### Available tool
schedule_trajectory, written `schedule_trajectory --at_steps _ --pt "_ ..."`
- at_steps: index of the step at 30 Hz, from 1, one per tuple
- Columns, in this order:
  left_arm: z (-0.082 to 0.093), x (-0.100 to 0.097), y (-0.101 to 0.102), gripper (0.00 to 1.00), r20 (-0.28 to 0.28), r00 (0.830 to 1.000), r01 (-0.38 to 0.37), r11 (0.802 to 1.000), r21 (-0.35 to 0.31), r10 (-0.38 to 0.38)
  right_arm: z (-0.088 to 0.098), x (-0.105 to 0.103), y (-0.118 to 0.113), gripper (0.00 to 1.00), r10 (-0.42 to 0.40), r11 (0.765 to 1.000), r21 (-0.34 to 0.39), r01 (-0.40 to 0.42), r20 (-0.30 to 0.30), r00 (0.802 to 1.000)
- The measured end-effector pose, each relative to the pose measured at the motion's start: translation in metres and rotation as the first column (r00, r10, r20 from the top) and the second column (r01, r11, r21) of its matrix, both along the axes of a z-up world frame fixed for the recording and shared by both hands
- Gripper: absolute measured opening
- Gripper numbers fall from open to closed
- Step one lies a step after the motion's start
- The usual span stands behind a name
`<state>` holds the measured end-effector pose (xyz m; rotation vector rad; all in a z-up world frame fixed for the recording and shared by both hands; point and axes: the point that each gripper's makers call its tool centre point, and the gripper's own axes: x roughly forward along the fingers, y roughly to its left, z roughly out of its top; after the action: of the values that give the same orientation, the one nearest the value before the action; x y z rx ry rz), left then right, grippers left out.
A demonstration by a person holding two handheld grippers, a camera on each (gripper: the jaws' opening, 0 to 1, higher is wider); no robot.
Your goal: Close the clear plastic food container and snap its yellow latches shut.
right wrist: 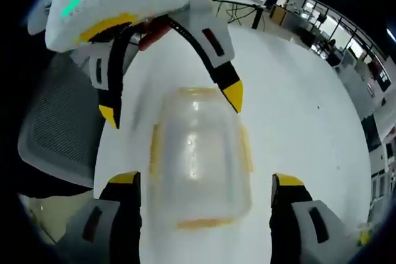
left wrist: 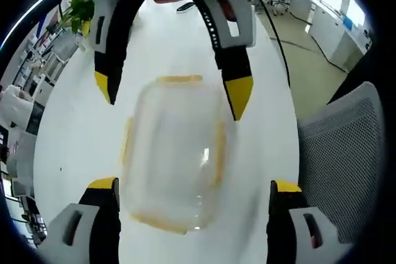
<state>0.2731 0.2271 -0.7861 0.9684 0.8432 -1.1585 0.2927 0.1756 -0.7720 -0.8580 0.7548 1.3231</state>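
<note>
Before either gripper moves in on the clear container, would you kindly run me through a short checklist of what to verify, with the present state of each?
1. Lid resting on the clear container: ok, it looks seated, though the picture is blurred.
2. Yellow latches snapped shut: cannot tell, too blurred.
3. Left gripper open and holding nothing: ok, its jaws stand on either side of the container.
4. Right gripper open and holding nothing: ok, its jaws also straddle the container.
5. Container sitting flat on the white table: ok.
6. The grippers apart from one another: ok, they face each other across the container.
</note>
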Motion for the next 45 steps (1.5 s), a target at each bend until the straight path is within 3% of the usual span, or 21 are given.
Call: schedule_trajectory --at_steps 4,13,19,23,26,30,38,45 --pt "-0.003 0.006 0.004 0.99 0.011 1.000 0.017 1.000 0.018 -0.018 0.001 -0.003 0.002 0.83 -0.004 1.000 0.011 0.004 -0.015 1.000" --pt "-0.012 0.019 0.010 0.95 -0.006 1.000 0.019 0.999 0.049 -0.018 -0.020 -0.003 -0.016 0.77 0.040 0.993 -0.108 -0.039 0.000 0.999" --pt "-0.027 0.025 0.016 0.91 -0.014 0.999 0.030 0.995 0.098 -0.029 -0.031 -0.002 -0.024 0.75 0.071 0.983 -0.170 -0.068 0.013 0.997" --pt "-0.031 0.026 0.017 0.87 -0.020 0.999 0.034 0.993 0.110 -0.032 -0.033 -0.002 -0.024 0.74 0.070 0.983 -0.173 -0.066 0.017 0.997" --pt "-0.030 0.031 0.020 0.81 0.017 0.998 0.056 0.989 0.139 -0.059 -0.032 -0.002 -0.024 0.74 0.077 0.982 -0.173 -0.072 0.021 0.997" --pt "-0.030 0.029 0.019 0.81 0.001 0.999 0.050 0.991 0.127 -0.050 -0.033 -0.002 -0.023 0.73 0.074 0.982 -0.178 -0.070 0.019 0.997" --pt "-0.033 0.028 0.020 0.80 0.036 0.999 0.032 0.989 0.142 -0.037 -0.034 -0.002 -0.023 0.73 0.076 0.981 -0.182 -0.071 0.021 0.997" --pt "-0.032 0.022 0.028 0.80 0.039 0.999 -0.025 0.991 0.131 0.020 -0.034 -0.003 -0.016 0.73 0.121 0.973 -0.202 -0.114 0.027 0.992"
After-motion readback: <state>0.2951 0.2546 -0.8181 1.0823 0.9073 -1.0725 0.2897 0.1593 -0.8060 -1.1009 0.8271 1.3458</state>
